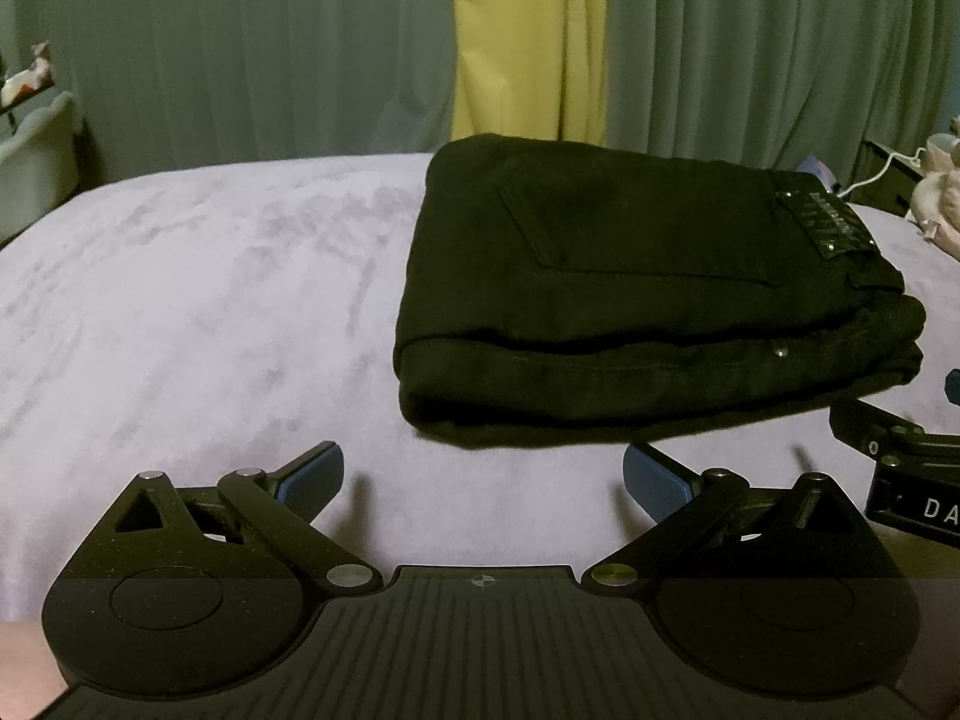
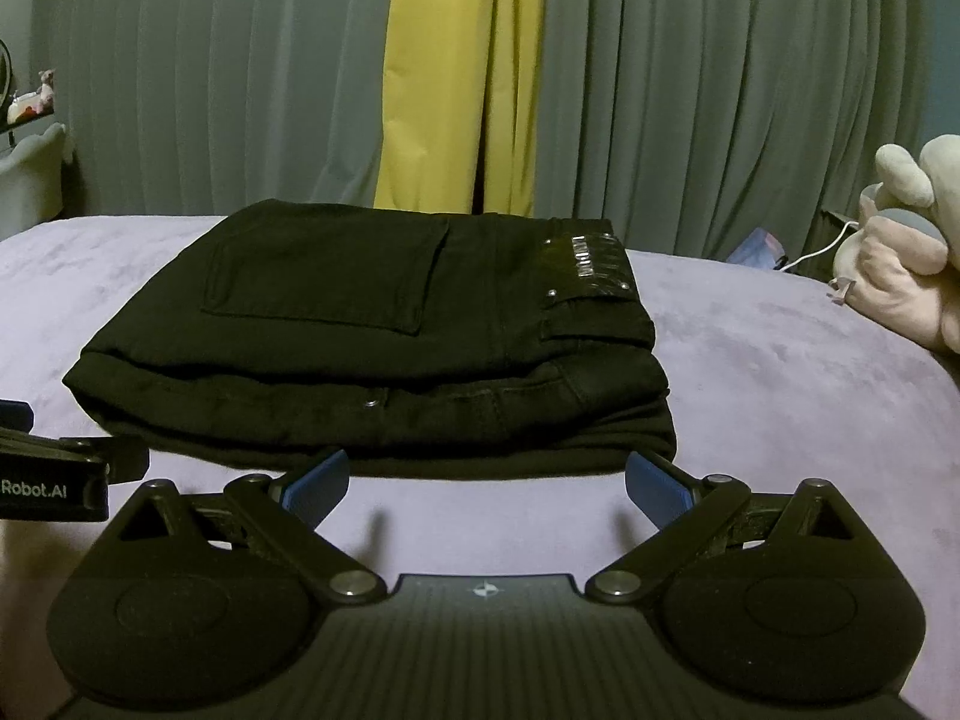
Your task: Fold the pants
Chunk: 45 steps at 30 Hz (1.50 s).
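Black pants (image 1: 648, 300) lie folded into a thick stack on a lilac bed cover (image 1: 210, 312), back pocket and leather waist patch facing up. In the left wrist view the stack sits ahead and to the right of my left gripper (image 1: 483, 471), which is open with nothing between its blue pads. The right wrist view shows the same pants (image 2: 384, 336) straight ahead, their near edge just beyond my right gripper (image 2: 486, 480), also open and empty. Each gripper's body shows at the edge of the other's view, the two side by side.
Grey-green curtains with a yellow panel (image 2: 444, 72) hang behind the bed. A pale plush toy (image 2: 906, 252) and a white cable lie at the bed's right end. A pale chair back (image 1: 36, 138) stands at the far left. Bare bed cover (image 2: 810, 390) stretches left and right of the stack.
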### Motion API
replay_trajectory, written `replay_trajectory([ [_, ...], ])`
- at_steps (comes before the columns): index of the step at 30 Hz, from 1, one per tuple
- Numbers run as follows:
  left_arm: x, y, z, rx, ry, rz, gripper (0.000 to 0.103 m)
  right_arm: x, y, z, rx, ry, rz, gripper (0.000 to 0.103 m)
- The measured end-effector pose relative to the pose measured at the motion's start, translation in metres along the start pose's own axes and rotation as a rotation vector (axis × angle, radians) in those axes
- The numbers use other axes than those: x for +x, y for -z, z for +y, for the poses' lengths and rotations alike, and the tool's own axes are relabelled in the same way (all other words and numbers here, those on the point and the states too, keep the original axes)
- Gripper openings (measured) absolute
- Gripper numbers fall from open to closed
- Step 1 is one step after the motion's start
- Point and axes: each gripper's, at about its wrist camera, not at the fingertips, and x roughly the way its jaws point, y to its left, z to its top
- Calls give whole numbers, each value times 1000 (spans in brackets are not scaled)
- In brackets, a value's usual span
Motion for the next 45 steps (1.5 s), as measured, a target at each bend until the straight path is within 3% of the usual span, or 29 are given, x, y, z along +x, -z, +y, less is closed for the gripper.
replay_trajectory([
  [45,2,2,-5,27,-6,-2,102,1,3,4,-5,3,19,99],
])
